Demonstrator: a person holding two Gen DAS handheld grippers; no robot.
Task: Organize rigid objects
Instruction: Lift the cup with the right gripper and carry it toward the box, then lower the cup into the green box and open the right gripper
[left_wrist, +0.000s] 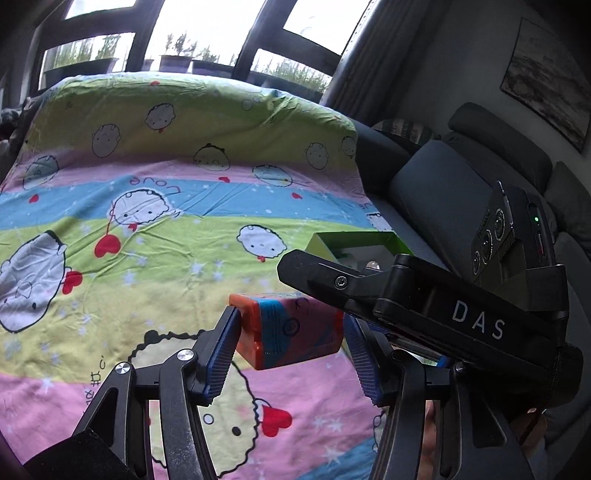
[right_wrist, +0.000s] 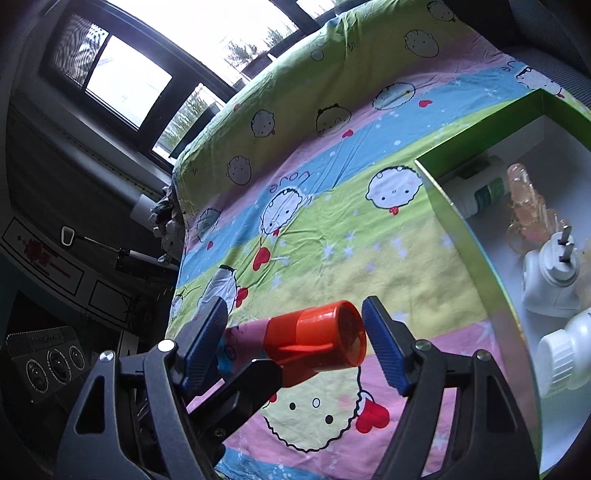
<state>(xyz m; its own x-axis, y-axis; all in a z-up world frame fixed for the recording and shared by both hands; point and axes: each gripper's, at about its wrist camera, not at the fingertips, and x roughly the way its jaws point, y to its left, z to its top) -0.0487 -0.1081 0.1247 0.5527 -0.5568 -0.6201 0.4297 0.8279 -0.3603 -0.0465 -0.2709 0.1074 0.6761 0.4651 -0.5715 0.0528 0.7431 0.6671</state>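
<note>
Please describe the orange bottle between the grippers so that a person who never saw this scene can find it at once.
Look above the cartoon-print bedsheet, left of the green box. There an orange bottle with a pink and blue label lies sideways between both grippers' blue pads. The bottles inside the box are white; only this one is orange.

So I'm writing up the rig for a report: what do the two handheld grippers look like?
Both are black linkage frames with silver pivot bolts and ribbed blue pads on the fingertips. The right gripper looks the same, and seen from the left wrist its body bears white "DAS" lettering, three round lenses and a small green light. No cables or sleeves show.
</note>
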